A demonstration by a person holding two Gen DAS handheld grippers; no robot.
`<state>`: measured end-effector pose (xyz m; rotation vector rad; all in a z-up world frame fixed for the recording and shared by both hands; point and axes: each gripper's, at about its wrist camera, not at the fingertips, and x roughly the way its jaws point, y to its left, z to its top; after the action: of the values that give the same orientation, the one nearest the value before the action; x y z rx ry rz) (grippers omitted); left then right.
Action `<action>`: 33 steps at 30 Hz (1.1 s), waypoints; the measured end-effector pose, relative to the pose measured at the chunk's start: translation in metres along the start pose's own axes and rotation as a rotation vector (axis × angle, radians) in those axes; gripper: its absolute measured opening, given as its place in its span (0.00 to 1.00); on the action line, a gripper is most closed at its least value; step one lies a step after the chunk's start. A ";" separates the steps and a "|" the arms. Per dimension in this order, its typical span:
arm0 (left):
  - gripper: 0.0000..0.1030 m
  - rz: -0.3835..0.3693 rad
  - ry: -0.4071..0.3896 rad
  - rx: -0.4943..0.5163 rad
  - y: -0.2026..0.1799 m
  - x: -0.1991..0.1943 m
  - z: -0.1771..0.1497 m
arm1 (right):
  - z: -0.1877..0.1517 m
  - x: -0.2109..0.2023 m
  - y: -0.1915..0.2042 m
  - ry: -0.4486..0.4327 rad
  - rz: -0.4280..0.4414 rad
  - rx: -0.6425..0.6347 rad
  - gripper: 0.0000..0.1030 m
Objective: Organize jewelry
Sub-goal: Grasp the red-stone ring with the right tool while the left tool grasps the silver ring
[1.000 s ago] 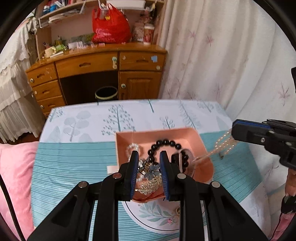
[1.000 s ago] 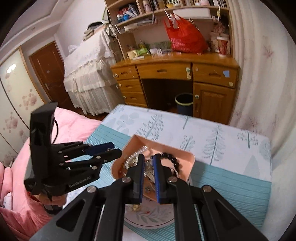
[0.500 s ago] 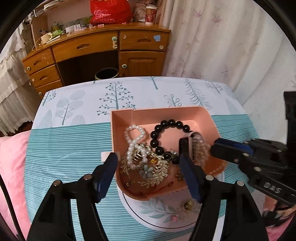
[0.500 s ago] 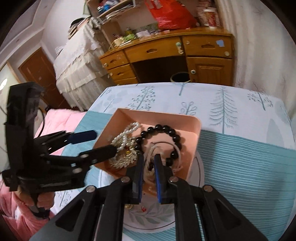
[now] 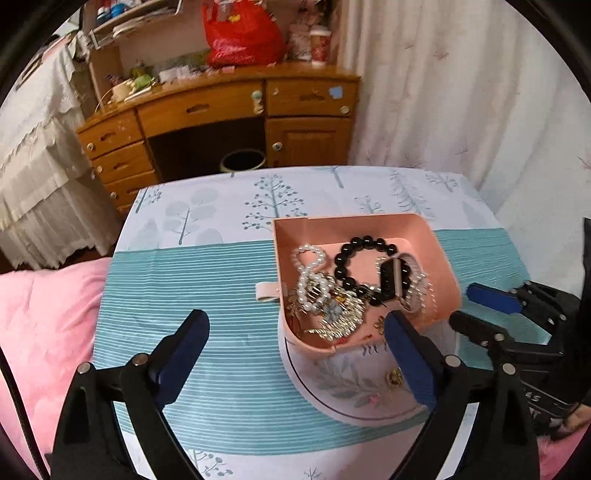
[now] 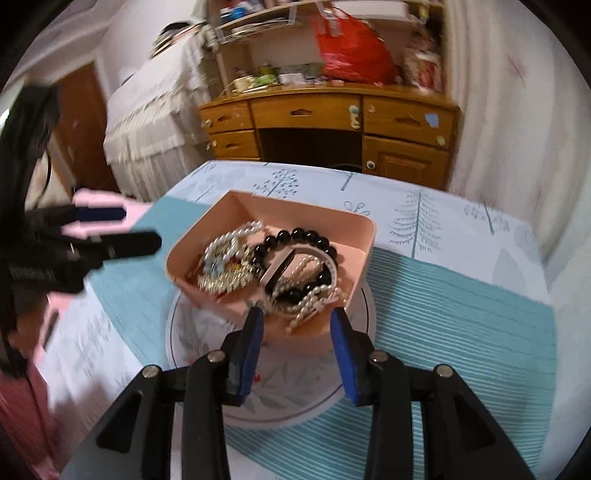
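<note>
A pink tray [image 5: 441, 258] [image 6: 360, 236] sits on a white floral plate [image 5: 354, 398] [image 6: 288, 387]. It holds a black bead bracelet [image 5: 364, 242] [image 6: 295, 234], pearl strands [image 5: 310, 273] [image 6: 310, 299], a gold hair comb [image 5: 332, 314] [image 6: 221, 280] and a watch [image 5: 391, 277]. A small gold piece [image 5: 394, 376] lies on the plate. My left gripper [image 5: 295, 343] is open and empty, left of the tray's near edge. My right gripper [image 6: 297, 328] is open and empty at the tray's near edge.
The table has a teal striped cloth [image 5: 221, 295] with tree print. A pink bed [image 5: 40, 325] lies left. A wooden desk [image 5: 229, 110] with a red bag [image 5: 243, 33] and a bin [image 5: 243, 160] stands behind. Curtains [image 5: 443, 92] hang right.
Both grippers opened. The right one let the pearl strand fall into the tray. The left one released the gold comb in the tray and drew back to the left.
</note>
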<state>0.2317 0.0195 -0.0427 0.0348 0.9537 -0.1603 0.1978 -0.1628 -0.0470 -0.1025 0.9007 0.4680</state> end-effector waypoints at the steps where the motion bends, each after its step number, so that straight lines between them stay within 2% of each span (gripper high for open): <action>1: 0.92 -0.009 -0.010 0.008 -0.001 -0.003 -0.003 | -0.003 -0.001 0.004 0.001 -0.008 -0.030 0.37; 4: 0.92 -0.041 -0.029 0.033 -0.003 -0.010 -0.019 | -0.010 -0.003 0.015 -0.014 -0.046 -0.115 0.37; 8: 0.92 -0.060 -0.059 0.100 -0.011 -0.012 -0.042 | -0.019 -0.003 0.024 -0.010 -0.003 -0.188 0.37; 11: 0.92 -0.042 -0.039 0.123 -0.016 -0.003 -0.055 | -0.024 0.003 0.027 0.008 0.032 -0.212 0.36; 15: 0.92 -0.103 -0.013 0.159 -0.024 0.011 -0.069 | -0.032 0.014 0.029 0.028 0.067 -0.220 0.36; 18: 0.92 -0.081 0.004 0.205 -0.035 0.021 -0.079 | -0.037 0.023 0.032 0.043 0.073 -0.224 0.36; 25: 0.92 -0.104 0.043 0.214 -0.046 0.039 -0.086 | -0.043 0.036 0.032 0.077 0.051 -0.242 0.33; 33: 0.90 -0.060 0.055 0.209 -0.052 0.051 -0.083 | -0.045 0.034 0.031 0.053 0.058 -0.244 0.27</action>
<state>0.1858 -0.0294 -0.1304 0.2043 0.9903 -0.3155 0.1693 -0.1354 -0.0986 -0.3130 0.8970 0.6303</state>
